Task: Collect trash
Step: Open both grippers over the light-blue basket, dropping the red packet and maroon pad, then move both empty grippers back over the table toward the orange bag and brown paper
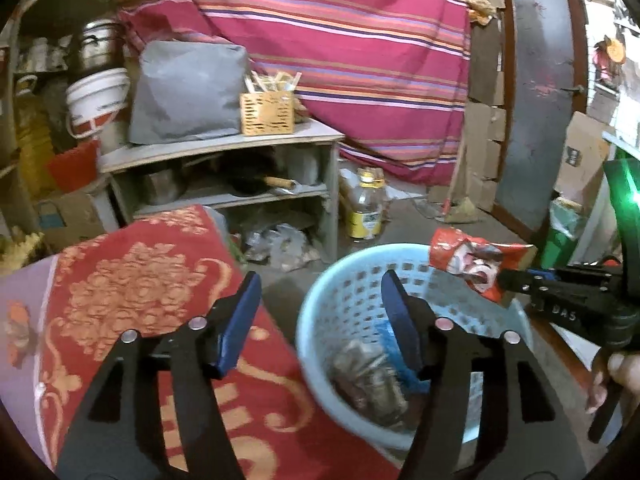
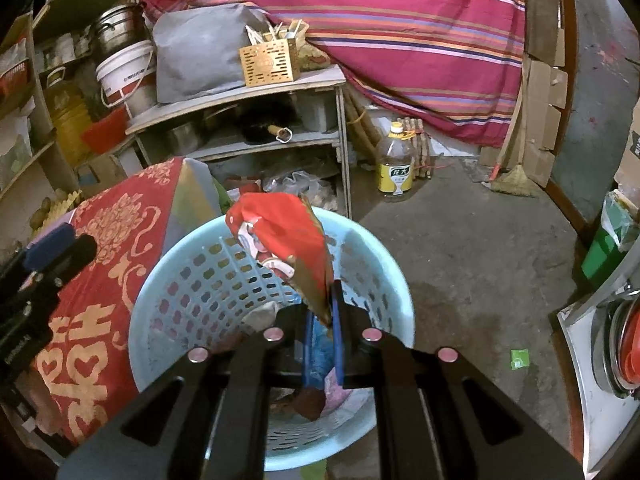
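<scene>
Nearest to us, our right gripper [image 2: 320, 344] is clamped on the lower corner of a crumpled red snack wrapper [image 2: 284, 236], so the wrapper stands up above the pale blue basket [image 2: 168, 280] and would, we judge, fall inside once let go. Our left gripper [image 1: 320, 320] stands wide with nothing between its blue pads [image 1: 240, 320]; it hangs over the gap between the basket's near left rim and a red cloth with gold patterns [image 1: 132, 280] just to the left, free, we think, for the next piece. Inside the basket lie more scraps, a blue one [image 2: 320, 344] and some greyish crumpled ones [image 1: 368, 380], so collecting seems well under way. On the bare floor to the right of the basket sits a small green scrap [image 2: 519, 359], likely still to be picked up. Farther off stands a grey shelf unit [image 2: 280, 84] bearing a slotted wooden box [image 2: 269, 63], and to its right, on the floor, a clear bottle with a yellow label [image 2: 395, 168]. Behind everything hangs a red striped cloth [image 2: 400, 20]
</scene>
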Action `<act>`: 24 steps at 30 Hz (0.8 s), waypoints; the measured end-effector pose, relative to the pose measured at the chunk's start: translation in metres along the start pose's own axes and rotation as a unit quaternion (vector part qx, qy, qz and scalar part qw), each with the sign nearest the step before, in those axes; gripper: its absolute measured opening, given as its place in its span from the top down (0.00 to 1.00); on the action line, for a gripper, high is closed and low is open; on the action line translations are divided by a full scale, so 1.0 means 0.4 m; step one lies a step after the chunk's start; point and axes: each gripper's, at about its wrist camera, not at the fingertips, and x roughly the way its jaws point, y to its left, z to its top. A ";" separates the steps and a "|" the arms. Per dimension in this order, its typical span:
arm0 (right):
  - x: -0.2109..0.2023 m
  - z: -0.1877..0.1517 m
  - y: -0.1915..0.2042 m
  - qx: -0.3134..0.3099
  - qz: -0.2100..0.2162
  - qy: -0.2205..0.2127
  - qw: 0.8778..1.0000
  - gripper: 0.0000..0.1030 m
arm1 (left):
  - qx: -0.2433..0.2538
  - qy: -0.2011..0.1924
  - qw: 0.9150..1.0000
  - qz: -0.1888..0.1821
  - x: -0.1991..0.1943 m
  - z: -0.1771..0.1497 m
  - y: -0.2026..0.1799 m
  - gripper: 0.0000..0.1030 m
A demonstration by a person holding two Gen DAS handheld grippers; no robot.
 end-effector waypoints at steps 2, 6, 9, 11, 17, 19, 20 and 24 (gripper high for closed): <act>0.008 0.002 0.017 -0.001 0.004 0.005 1.000 0.91 | -0.003 -0.001 1.000 0.017 -0.011 -0.002 0.029 0.33; 0.027 -0.004 0.047 -0.004 0.004 0.017 1.000 0.90 | -0.023 -0.009 0.998 0.056 -0.043 -0.008 0.110 0.16; 0.054 -0.009 0.079 -0.018 -0.011 0.035 0.999 0.85 | -0.029 -0.004 0.997 0.075 -0.066 -0.016 0.167 0.14; 0.071 -0.013 0.101 -0.022 -0.022 0.043 0.999 0.54 | -0.031 -0.005 0.995 0.096 -0.089 -0.026 0.212 0.12; 0.068 -0.003 0.155 -0.030 -0.042 0.039 0.998 0.33 | -0.051 -0.006 0.989 0.139 -0.166 -0.056 0.340 0.05; 0.055 0.006 0.180 -0.027 -0.039 0.028 0.998 0.30 | -0.062 -0.005 0.986 0.152 -0.196 -0.070 0.394 0.05; 0.048 0.011 0.192 -0.025 -0.038 0.022 0.999 0.27 | -0.066 -0.004 0.985 0.157 -0.205 -0.075 0.412 0.05; 0.018 0.028 0.274 -0.027 -0.012 -0.007 1.000 0.26 | -0.085 -0.004 0.980 0.182 -0.259 -0.103 0.514 0.05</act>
